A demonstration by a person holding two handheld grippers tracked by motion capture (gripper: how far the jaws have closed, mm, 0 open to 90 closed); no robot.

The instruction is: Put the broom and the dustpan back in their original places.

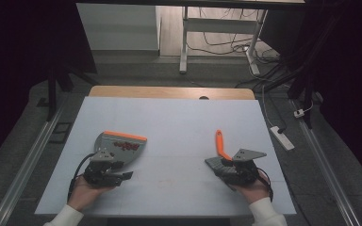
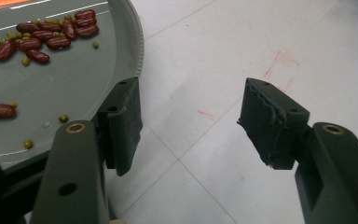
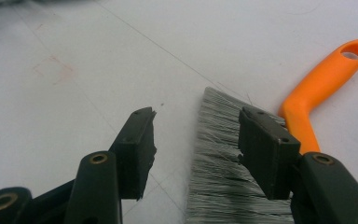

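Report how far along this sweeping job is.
Done: red kidney beans and green peas already lie in the grey dustpan with the orange edge. In hand: nothing; the left gripper and right gripper are both open. Left: the orange-handled grey-bristle brush lies on the white table, ungrasped.

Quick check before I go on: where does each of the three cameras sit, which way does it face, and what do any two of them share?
High view: above the person's side, facing forward and down on the white table; both hands with the left tongs and right tongs enter from below.
Left gripper view: rides the left tongs, open jaws beside the grey dustpan holding beans.
Right gripper view: rides the right tongs, open jaws over the brush.
Shared: dustpan and brush also appear from above.
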